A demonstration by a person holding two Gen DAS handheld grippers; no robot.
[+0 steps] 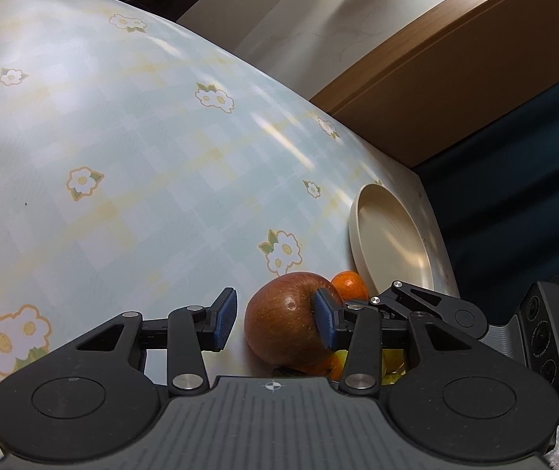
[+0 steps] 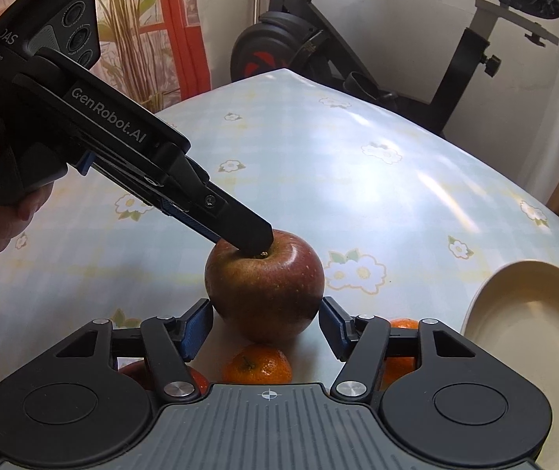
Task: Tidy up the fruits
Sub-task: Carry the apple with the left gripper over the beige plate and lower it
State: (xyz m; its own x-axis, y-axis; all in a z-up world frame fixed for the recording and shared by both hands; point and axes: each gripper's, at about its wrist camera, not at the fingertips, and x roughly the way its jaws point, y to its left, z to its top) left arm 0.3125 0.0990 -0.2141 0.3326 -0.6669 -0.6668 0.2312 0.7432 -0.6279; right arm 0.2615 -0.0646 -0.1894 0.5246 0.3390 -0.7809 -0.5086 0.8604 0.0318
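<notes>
A red apple (image 1: 283, 323) (image 2: 265, 293) sits on the flowered tablecloth. My left gripper (image 1: 277, 323) is open around it; one finger rests on the apple's top by the stem, as the right wrist view shows (image 2: 248, 235). My right gripper (image 2: 265, 323) is open, its blue pads on either side of the apple's near face, a little apart from it. Tangerines lie close by: one behind the apple (image 1: 350, 285), one under my right gripper (image 2: 257, 364), another partly hidden at the right (image 2: 400, 352). A cream plate (image 1: 393, 243) (image 2: 530, 360) is empty at the table's corner.
Another reddish fruit (image 2: 138, 372) is partly hidden under my right gripper's left linkage. The table edge (image 1: 432, 211) runs just past the plate. A wooden board (image 1: 436, 90) stands beyond it. An exercise bike (image 2: 318, 47) is behind the table.
</notes>
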